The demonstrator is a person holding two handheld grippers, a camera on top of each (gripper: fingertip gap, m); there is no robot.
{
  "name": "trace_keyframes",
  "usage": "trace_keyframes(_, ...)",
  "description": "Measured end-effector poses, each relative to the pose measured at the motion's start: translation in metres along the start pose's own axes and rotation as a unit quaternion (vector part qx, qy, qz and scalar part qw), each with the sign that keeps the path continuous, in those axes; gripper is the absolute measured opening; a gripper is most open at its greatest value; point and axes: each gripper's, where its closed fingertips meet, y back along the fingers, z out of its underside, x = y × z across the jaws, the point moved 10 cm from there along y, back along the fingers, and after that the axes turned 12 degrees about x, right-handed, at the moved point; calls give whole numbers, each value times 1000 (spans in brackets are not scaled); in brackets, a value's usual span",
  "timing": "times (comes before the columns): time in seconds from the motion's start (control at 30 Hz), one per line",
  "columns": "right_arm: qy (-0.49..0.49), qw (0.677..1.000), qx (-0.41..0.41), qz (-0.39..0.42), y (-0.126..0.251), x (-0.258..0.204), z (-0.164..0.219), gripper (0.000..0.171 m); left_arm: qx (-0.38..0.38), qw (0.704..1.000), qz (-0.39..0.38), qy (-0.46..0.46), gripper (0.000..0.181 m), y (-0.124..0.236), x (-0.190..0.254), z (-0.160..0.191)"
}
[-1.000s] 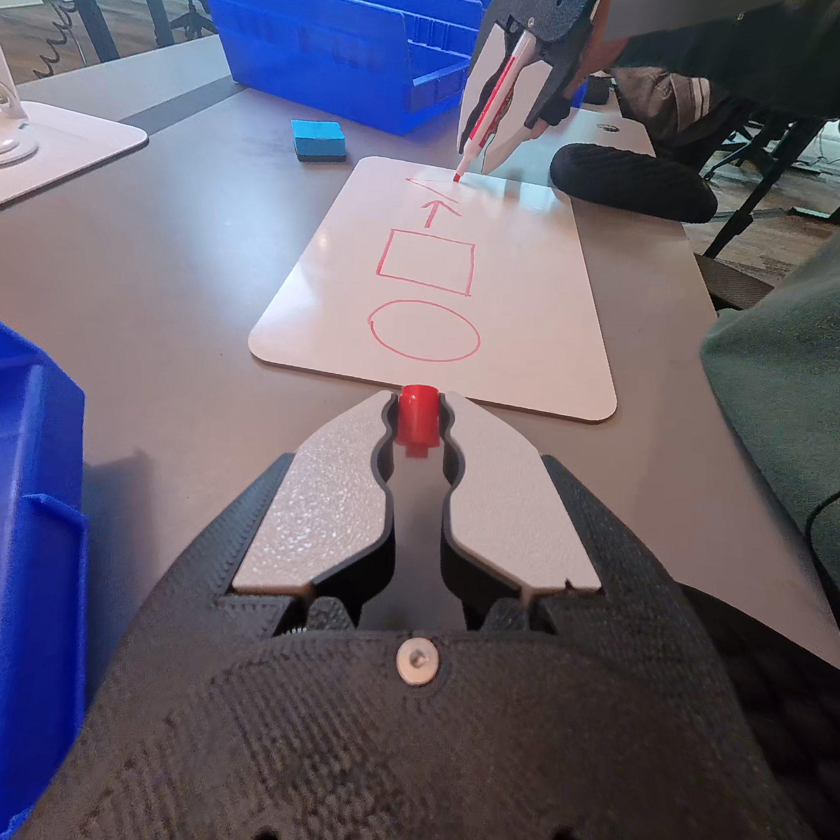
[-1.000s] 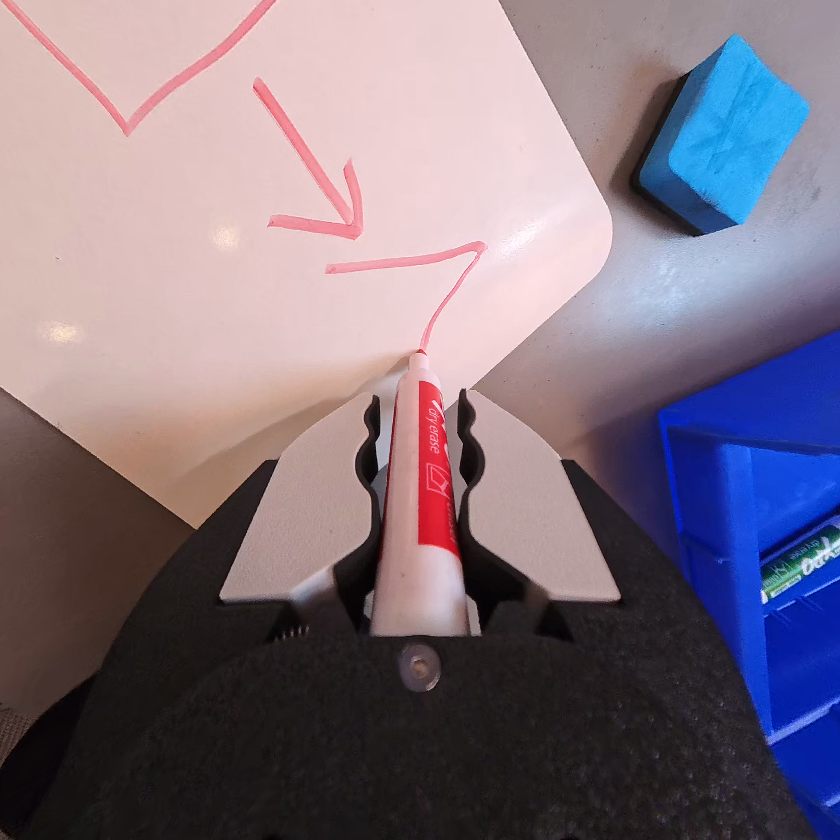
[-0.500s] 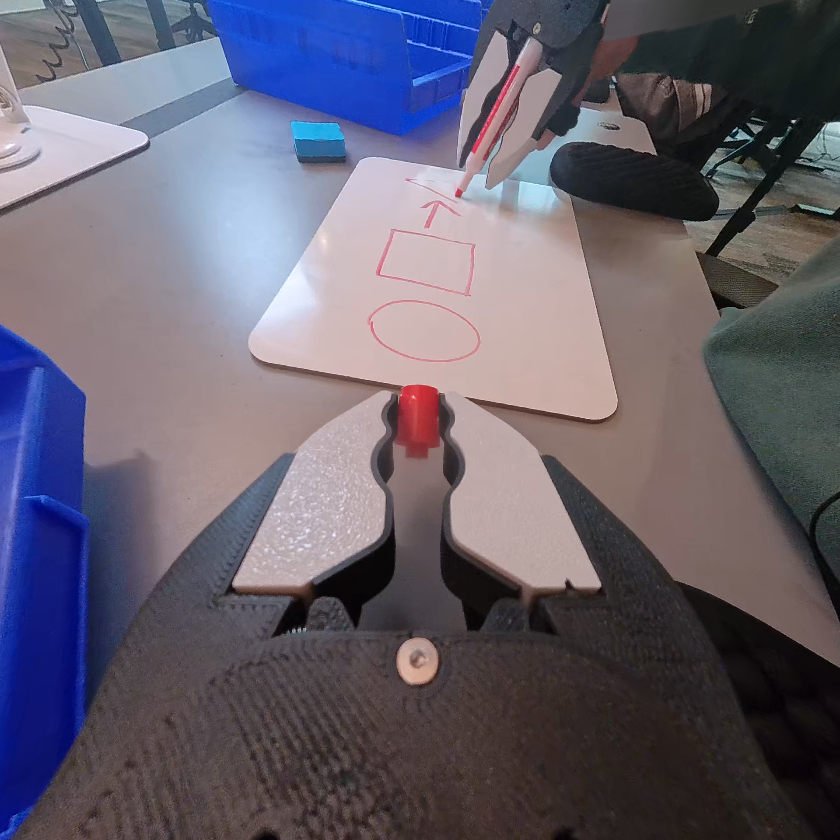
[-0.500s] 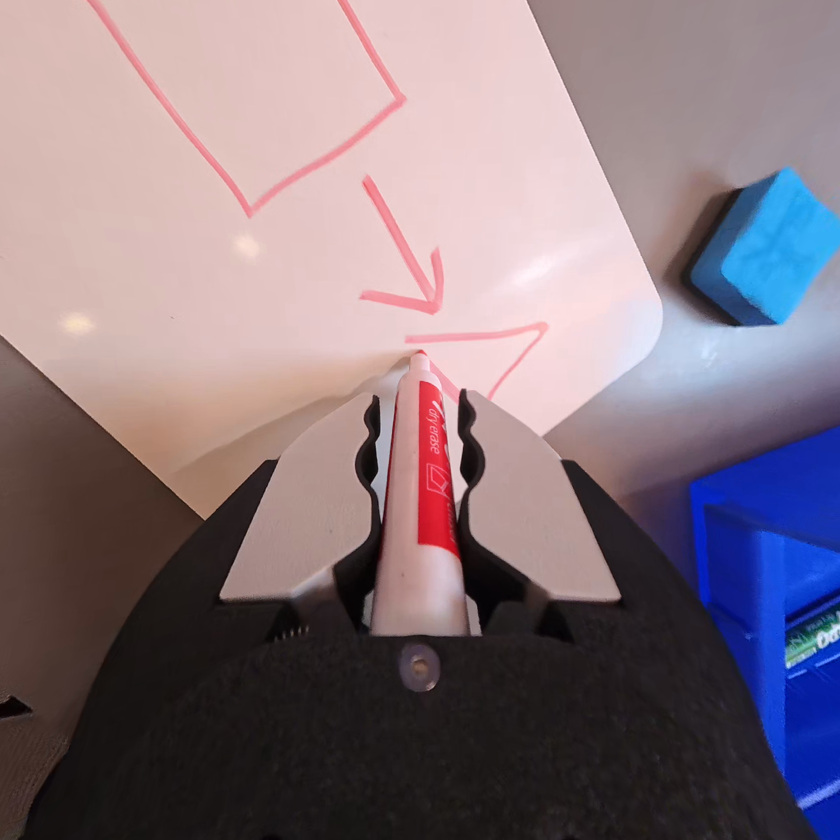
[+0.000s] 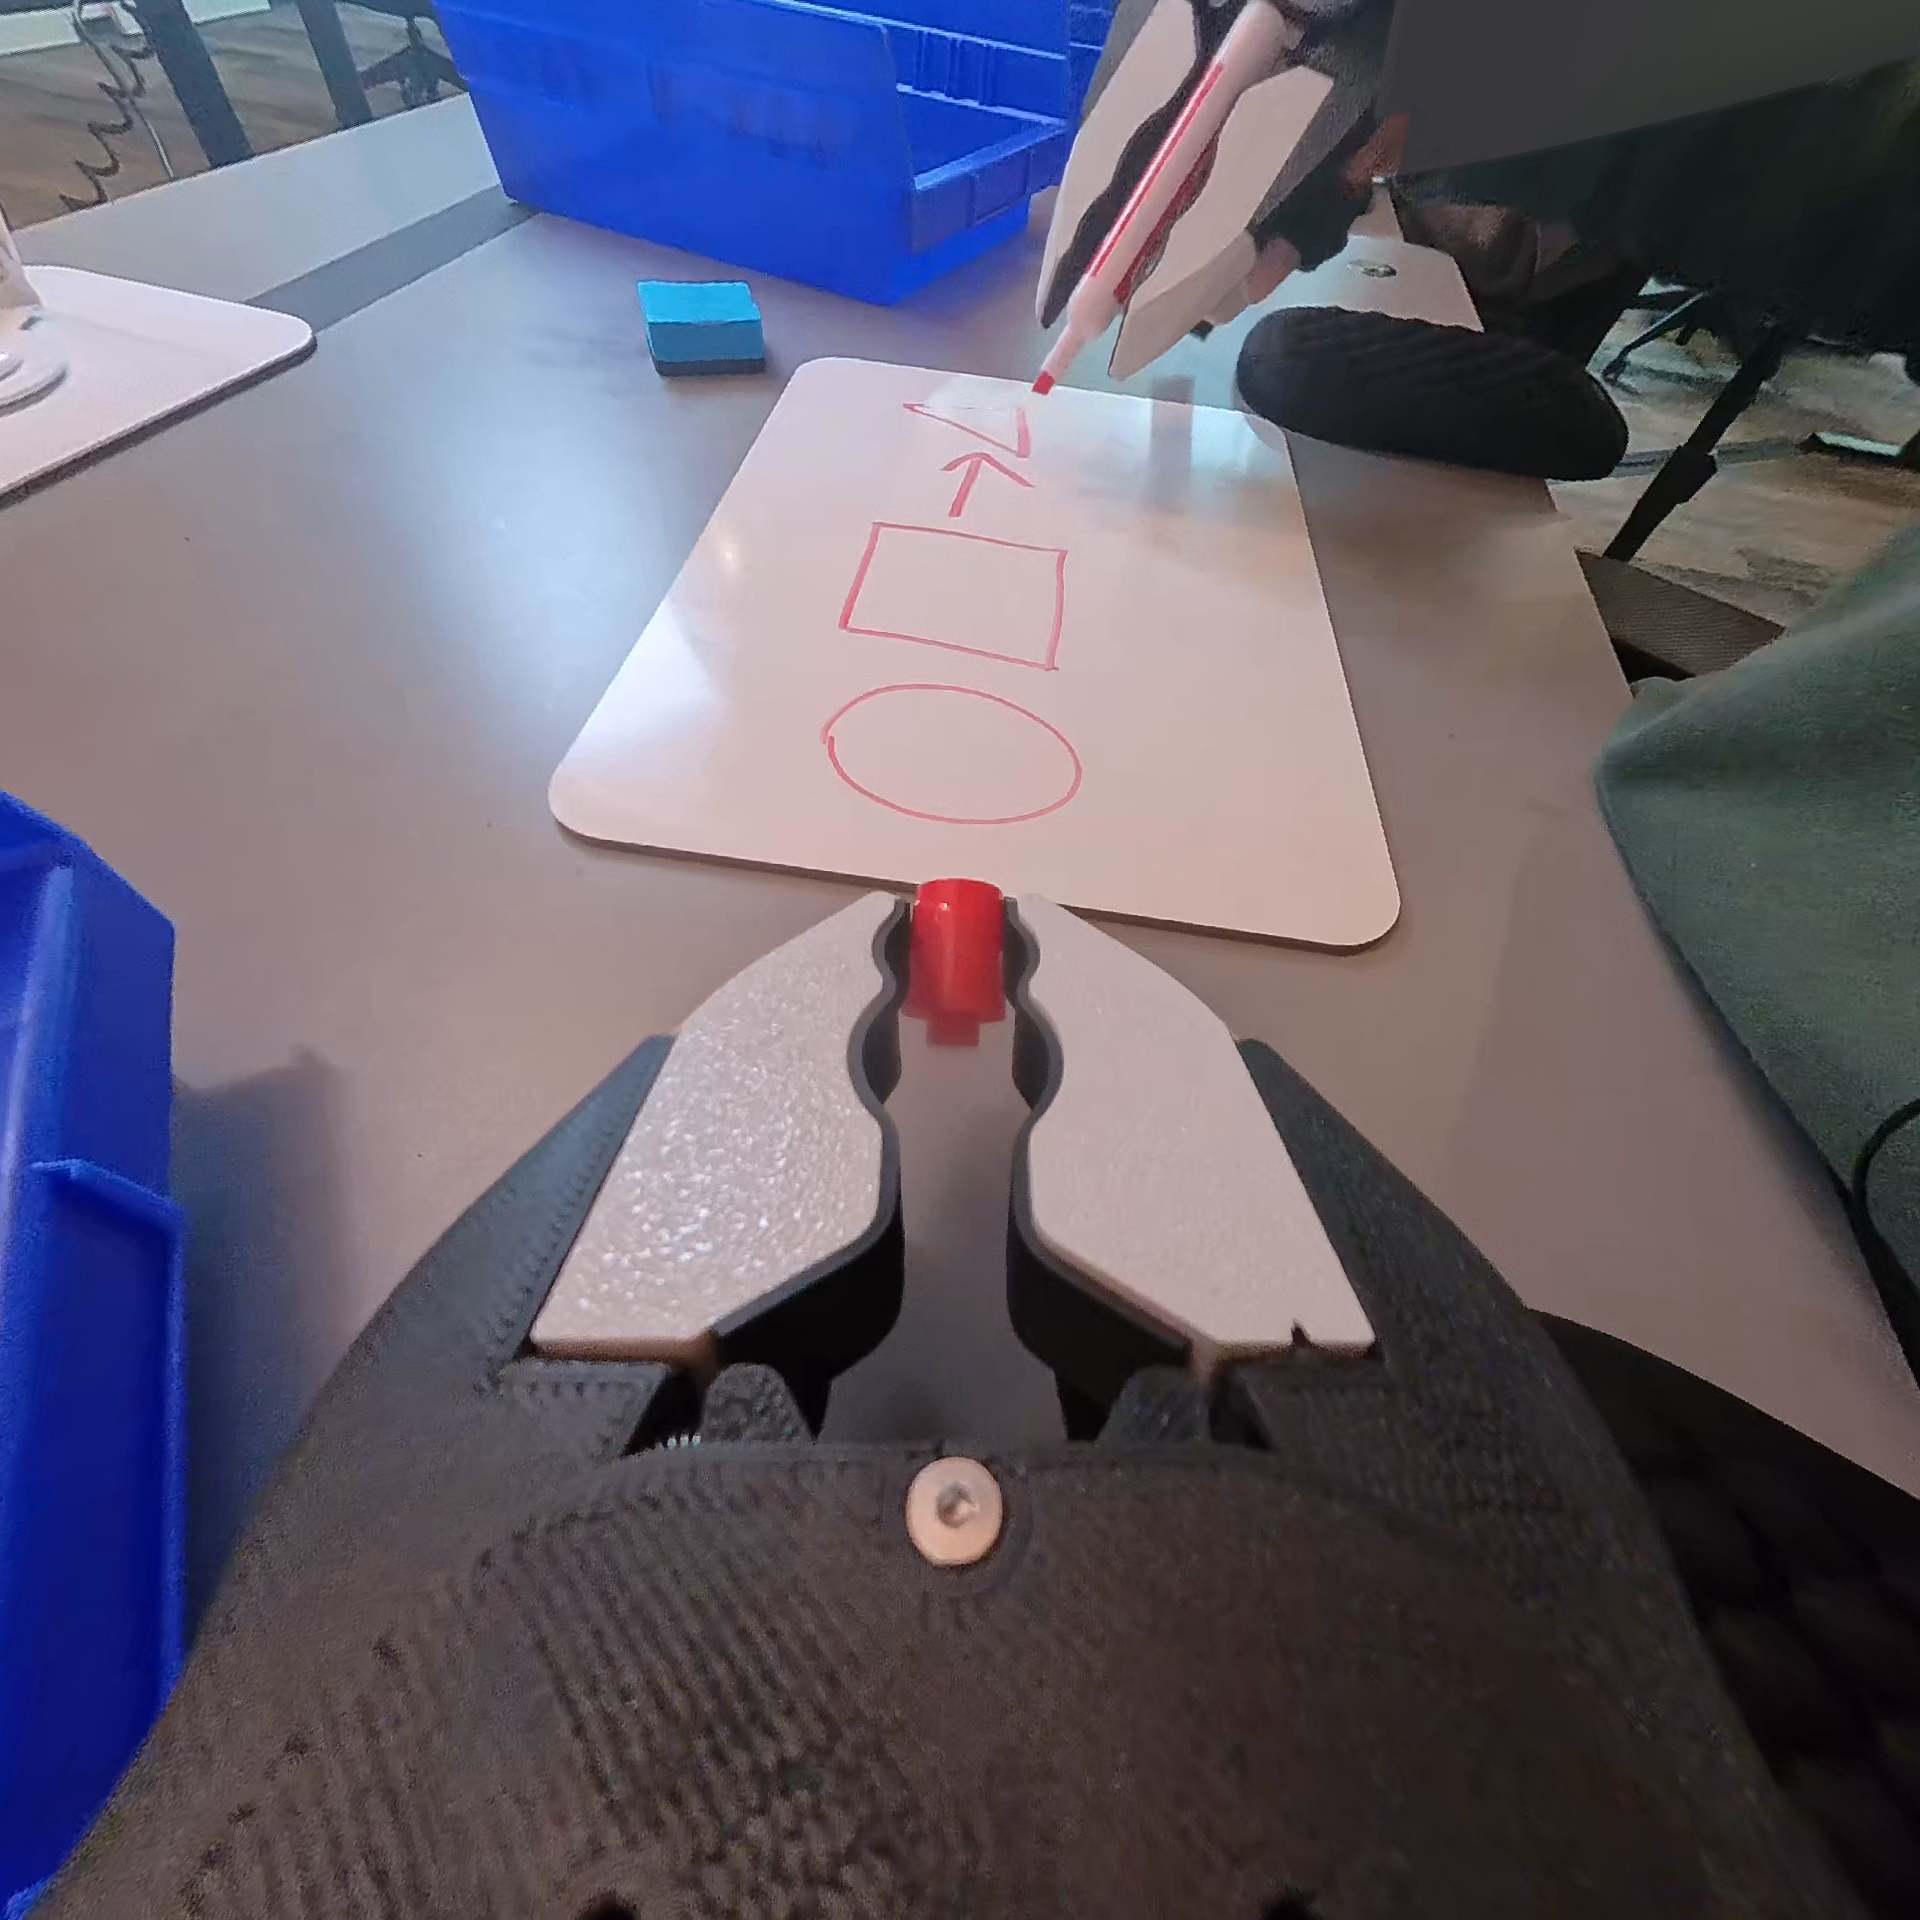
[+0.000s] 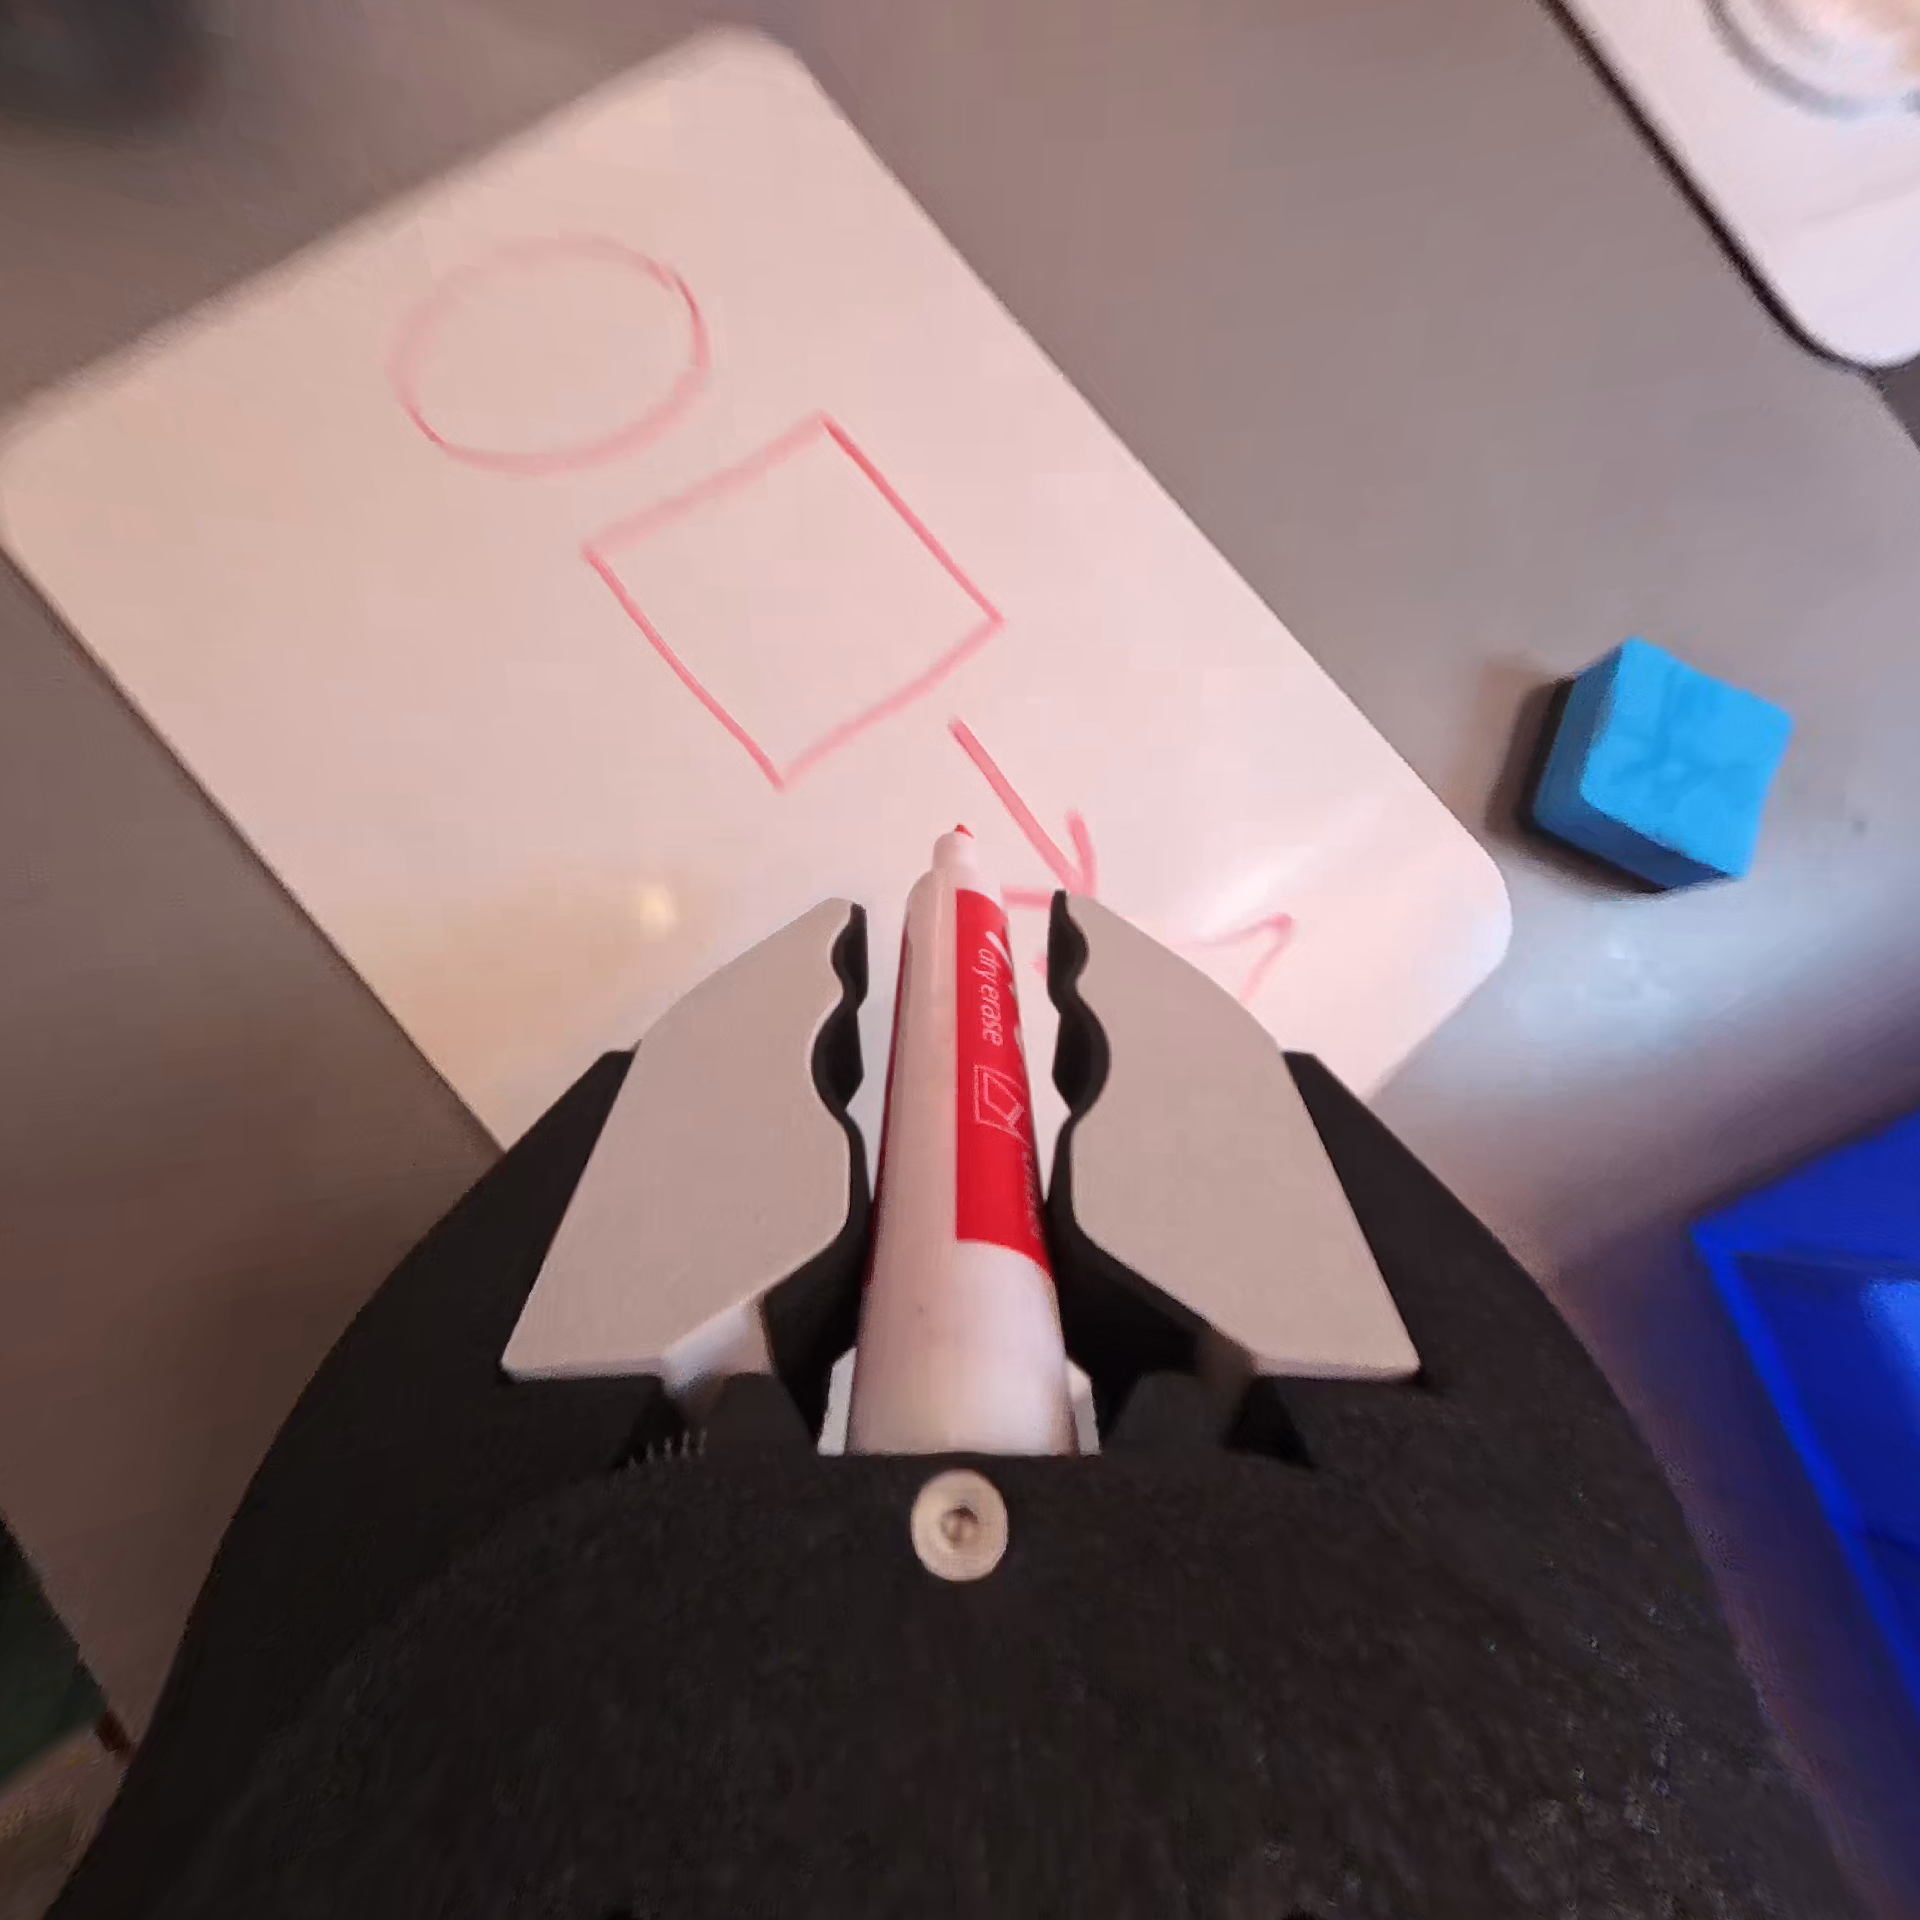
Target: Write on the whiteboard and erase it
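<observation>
Two grippers show, and each one holds something red. The left gripper (image 5: 954, 920), nearest in the left wrist view, sits low over the grey table (image 5: 312, 675) just in front of the flat white whiteboard with round corners (image 5: 1195, 675). Its two grey fingers (image 5: 748, 1132) are squeezed on a small red marker cap (image 5: 951, 956) right at their tips.

On the whiteboard, going away from the left gripper, are a red circle (image 5: 954, 753), then a red square (image 5: 956, 594), then a small red arrow (image 5: 977, 480), then a red triangle (image 5: 971, 421) at the far end.

The right gripper (image 6: 954, 914) is past the triangle and above the far end of the whiteboard (image 6: 312, 623), pointing down at a slant. Its fingers (image 6: 707, 1122) are shut tight on a white marker with a red label (image 6: 961, 1122), which runs straight between them. The red tip (image 5: 1042, 382) pokes out past the fingertips and is just off the whiteboard, near the triangle.

To the left of the whiteboard's far end lies a blue foam eraser block (image 5: 701, 324) on the table, apart from the whiteboard. Beyond it stands a big blue plastic bin (image 5: 748, 125). Another blue bin (image 5: 73, 1247) is close on the left of the left gripper. A dark chair (image 5: 1434, 390) is past the whiteboard's right corner.
</observation>
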Motion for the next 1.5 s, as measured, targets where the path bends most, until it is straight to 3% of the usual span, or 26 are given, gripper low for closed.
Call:
trace_keyframes(0.23,-103,960,247,-79,-1,-70,-7,34,39,997,53,-49,16,-12,23,-9)
trace_keyframes(0.53,-143,883,417,-157,6,-125,-7,34,89,976,133,-150,17,-70,77,-63)
trace_keyframes(0.73,-141,870,447,-152,28,-136,8,34,62,963,194,-174,17,-106,103,-79)
trace_keyframes(1.0,-123,898,413,-91,41,-138,27,34,-9,938,207,-280,17,-140,131,-90)
trace_keyframes(1.1,-135,902,401,-84,38,-141,30,34,-60,914,204,-345,17,-153,144,-91)
trace_keyframes(1.17,-171,890,413,-90,41,-137,32,33,-70,896,190,-395,16,-159,149,-94)
trace_keyframes(1.43,-278,820,482,-132,42,-139,41,32,-28,903,216,-371,15,-165,151,-108)
trace_keyframes(1.47,-284,814,485,-149,41,-142,40,35,-27,898,232,-372,0,-166,154,-109)
trace_keyframes(1.5,-300,795,496,-178,39,-144,40,34,-9,892,242,-381,0,-166,159,-109)
